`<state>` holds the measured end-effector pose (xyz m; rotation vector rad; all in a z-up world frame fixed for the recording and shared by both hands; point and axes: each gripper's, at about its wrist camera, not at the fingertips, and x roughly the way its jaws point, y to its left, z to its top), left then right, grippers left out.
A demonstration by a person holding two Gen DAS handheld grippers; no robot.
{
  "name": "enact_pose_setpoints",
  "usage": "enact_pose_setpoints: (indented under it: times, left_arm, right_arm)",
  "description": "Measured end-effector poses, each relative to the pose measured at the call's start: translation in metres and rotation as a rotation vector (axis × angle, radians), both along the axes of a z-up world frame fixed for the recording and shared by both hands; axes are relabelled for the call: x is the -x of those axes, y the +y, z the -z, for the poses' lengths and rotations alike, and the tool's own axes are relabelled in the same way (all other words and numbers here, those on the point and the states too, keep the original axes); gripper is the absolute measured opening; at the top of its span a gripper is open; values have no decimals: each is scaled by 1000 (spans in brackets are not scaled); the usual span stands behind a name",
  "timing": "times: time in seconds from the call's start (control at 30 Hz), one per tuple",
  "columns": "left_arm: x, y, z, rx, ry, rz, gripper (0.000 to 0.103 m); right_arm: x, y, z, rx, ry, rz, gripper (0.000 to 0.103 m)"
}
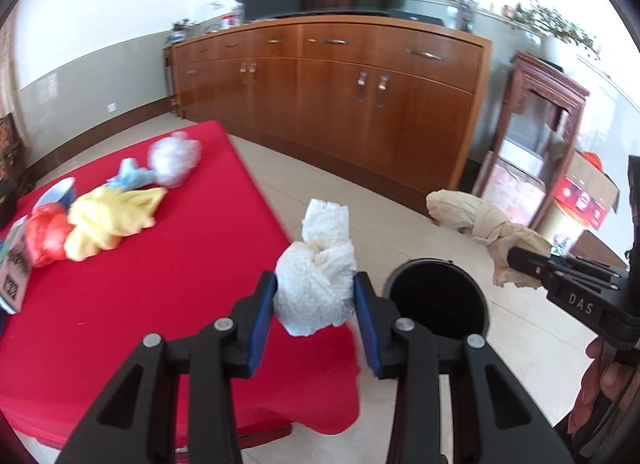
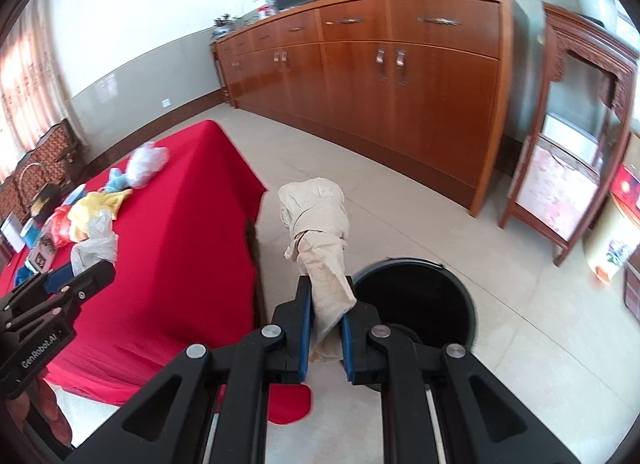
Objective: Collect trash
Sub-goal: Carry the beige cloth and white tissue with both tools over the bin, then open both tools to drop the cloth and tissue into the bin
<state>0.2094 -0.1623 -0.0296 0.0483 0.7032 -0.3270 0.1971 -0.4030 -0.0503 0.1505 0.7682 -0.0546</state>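
Note:
My left gripper (image 1: 315, 296) is shut on a crumpled white paper wad (image 1: 320, 276), held over the right edge of the red table (image 1: 160, 284). My right gripper (image 2: 326, 312) is shut on a twisted brown paper wad (image 2: 318, 224), held just left of the black trash bin (image 2: 416, 304) on the floor. The bin (image 1: 438, 304) stands open, to the right of my left gripper. In the left wrist view the right gripper (image 1: 516, 260) with the brown paper (image 1: 476, 216) is above and right of the bin. The left gripper (image 2: 80, 276) with the white wad (image 2: 94, 244) shows at the left of the right wrist view.
On the table lie a white plastic bag (image 1: 176, 158), a blue scrap (image 1: 130, 176), a yellow cloth (image 1: 108, 220), a red bag (image 1: 46, 238) and a small box (image 1: 14, 268). A long wooden sideboard (image 1: 340, 96) and a wooden stand (image 1: 536, 136) line the far wall.

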Motion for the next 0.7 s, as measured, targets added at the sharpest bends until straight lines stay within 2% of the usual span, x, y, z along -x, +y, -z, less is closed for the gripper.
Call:
enact_pose_setpoints:
  times: [0.33, 0.53, 0.7]
  left_arm:
    - [-8, -83, 24, 3, 80, 184, 40]
    - [-30, -131, 64, -20, 177, 250, 40]
    - [-50, -157, 109, -33, 288, 276, 40]
  right_arm:
    - [10, -70, 34, 10, 83, 40, 14]
    - [-2, -100, 73, 15, 164, -10, 14]
    - [-27, -124, 116, 50, 267, -122, 14]
